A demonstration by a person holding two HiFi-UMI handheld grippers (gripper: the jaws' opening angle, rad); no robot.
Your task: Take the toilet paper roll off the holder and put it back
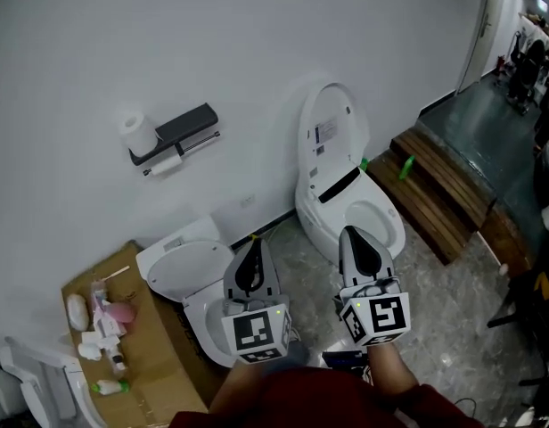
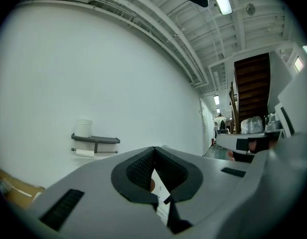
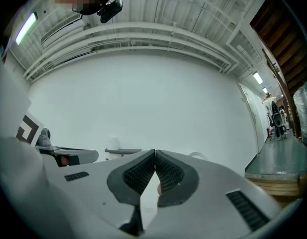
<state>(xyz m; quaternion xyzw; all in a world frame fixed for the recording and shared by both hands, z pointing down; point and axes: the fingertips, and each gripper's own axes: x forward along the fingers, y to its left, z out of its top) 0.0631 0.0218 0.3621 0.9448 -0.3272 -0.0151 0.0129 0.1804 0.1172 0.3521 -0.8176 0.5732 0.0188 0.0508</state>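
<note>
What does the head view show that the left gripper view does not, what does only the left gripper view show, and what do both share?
Only the head view shows the floor: a raised-lid toilet, a second toilet beside a cardboard box that carries small toiletries, and wooden steps.
Only the left gripper view shows the ceiling light and a dark staircase.
Both show the white wall with the grey holder, a toilet paper roll hung under it and a spare roll standing on top.
</note>
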